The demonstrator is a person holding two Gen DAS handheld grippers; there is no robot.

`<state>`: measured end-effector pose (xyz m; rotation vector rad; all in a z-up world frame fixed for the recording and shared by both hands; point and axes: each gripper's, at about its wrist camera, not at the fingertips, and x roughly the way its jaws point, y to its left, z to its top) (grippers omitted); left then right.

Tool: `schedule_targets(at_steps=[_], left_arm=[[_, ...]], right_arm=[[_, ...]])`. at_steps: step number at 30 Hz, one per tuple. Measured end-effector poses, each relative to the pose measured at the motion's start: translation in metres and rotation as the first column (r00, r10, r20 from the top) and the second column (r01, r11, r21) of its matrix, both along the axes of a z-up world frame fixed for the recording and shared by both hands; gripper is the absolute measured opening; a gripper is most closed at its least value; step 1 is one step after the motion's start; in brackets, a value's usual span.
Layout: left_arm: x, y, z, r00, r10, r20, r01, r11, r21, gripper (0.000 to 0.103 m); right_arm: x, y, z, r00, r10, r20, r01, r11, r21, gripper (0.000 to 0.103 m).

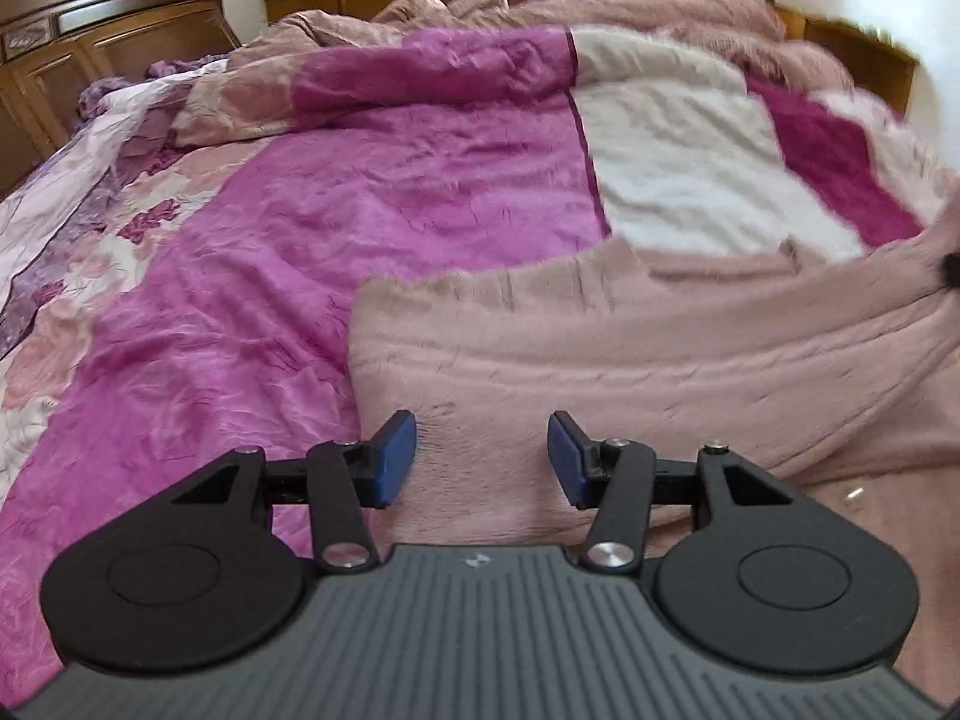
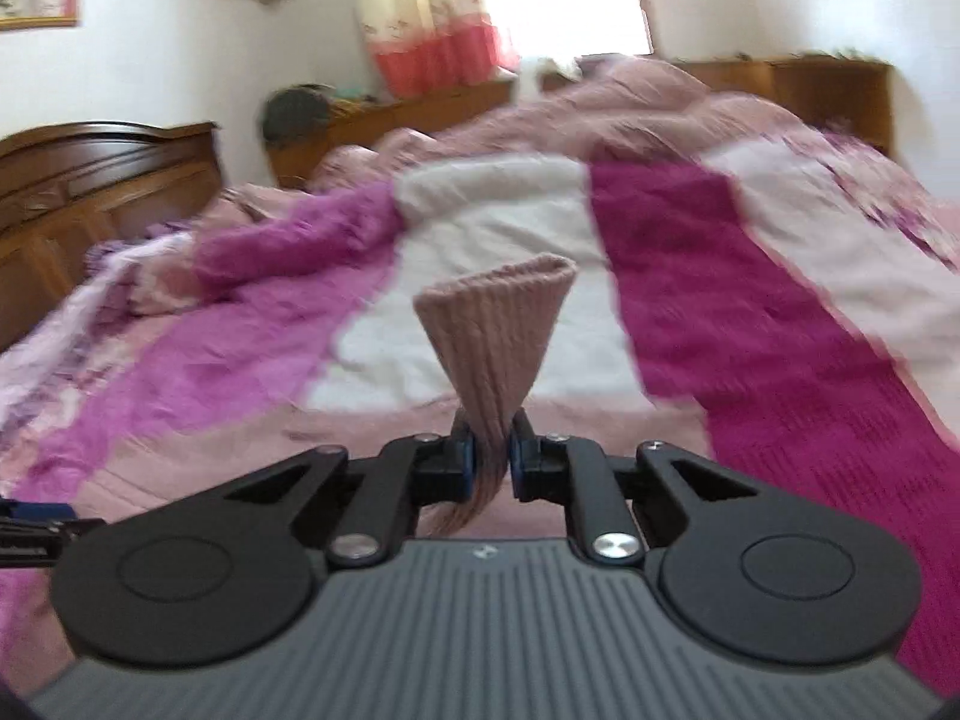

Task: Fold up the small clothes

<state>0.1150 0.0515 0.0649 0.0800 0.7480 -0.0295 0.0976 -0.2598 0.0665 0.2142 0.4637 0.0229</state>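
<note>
A dusty pink fuzzy garment (image 1: pixel 630 354) lies spread on the bed, filling the lower right of the left wrist view. My left gripper (image 1: pixel 483 459) is open and empty, its blue pads (image 1: pixel 393 456) just above the garment's near left part. My right gripper (image 2: pixel 492 456) is shut on a ribbed pink cuff (image 2: pixel 495 324) of the garment, which sticks up between the fingers and flares out above them. The lifted sleeve shows blurred at the right edge of the left wrist view (image 1: pixel 900 282).
The bed is covered by a crumpled magenta, white and floral quilt (image 1: pixel 372 210). A wooden headboard (image 1: pixel 90 30) stands at the far left. Low wooden cabinets (image 2: pixel 420 108) with piled things line the far wall under a curtained window (image 2: pixel 432 30).
</note>
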Motion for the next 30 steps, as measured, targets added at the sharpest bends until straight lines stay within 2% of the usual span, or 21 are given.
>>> schedule_targets(at_steps=[3,4,6,8,12,14,16,21,22,25,28,30], left_arm=[[0.004,-0.007,-0.019,1.0,0.002,-0.007,-0.002,0.999,0.037,0.057],[0.003,-0.007,-0.022,1.0,-0.001,0.005,0.001,0.999,0.042,0.057],[0.001,-0.007,-0.023,1.0,-0.014,0.014,0.014,0.998,0.053,0.057],[0.0,-0.004,-0.024,1.0,-0.023,0.011,0.023,0.999,0.049,0.057],[-0.003,0.003,-0.016,1.0,-0.009,-0.009,0.009,1.0,0.024,0.057],[-0.009,0.005,-0.009,1.0,-0.003,-0.008,0.003,1.0,0.023,0.057],[-0.016,0.008,0.0,1.0,-0.006,-0.004,0.006,0.999,0.033,0.057],[-0.042,0.024,0.029,0.999,-0.041,0.006,0.04,0.995,0.092,0.058],[-0.048,0.029,0.035,0.999,-0.04,0.009,0.039,0.994,0.102,0.058],[-0.066,0.046,0.057,0.999,-0.035,0.039,0.029,0.989,0.146,0.058],[-0.085,0.061,0.077,0.998,-0.026,0.063,0.012,0.979,0.205,0.058],[-0.098,0.069,0.085,0.998,-0.028,0.058,0.015,0.978,0.21,0.058]], right_arm=[[0.002,-0.022,-0.033,0.991,-0.054,-0.125,0.063,0.996,0.07,0.019],[0.0,-0.029,-0.041,0.988,-0.066,-0.143,0.08,0.992,0.097,0.026],[-0.011,-0.042,-0.047,0.989,-0.086,-0.123,0.106,0.981,0.164,0.028],[-0.016,-0.049,-0.044,0.987,-0.102,-0.123,0.123,0.975,0.184,0.029],[-0.026,-0.052,-0.032,0.983,-0.139,-0.12,0.158,0.973,0.17,0.029],[-0.029,-0.053,-0.025,0.978,-0.17,-0.119,0.185,0.974,0.128,0.037],[-0.036,-0.058,-0.018,0.978,-0.173,-0.114,0.187,0.975,0.123,0.041],[-0.061,-0.063,0.009,0.994,-0.045,-0.101,0.057,0.991,0.123,0.041],[-0.067,-0.061,0.016,0.995,-0.017,-0.094,0.027,0.994,0.109,0.042],[-0.087,-0.059,0.041,0.996,0.048,-0.075,-0.044,0.997,0.059,0.056],[-0.108,-0.054,0.063,0.991,0.116,-0.065,-0.116,0.993,0.005,0.056],[-0.121,-0.048,0.074,0.982,0.172,-0.083,-0.175,0.984,-0.035,0.056]])
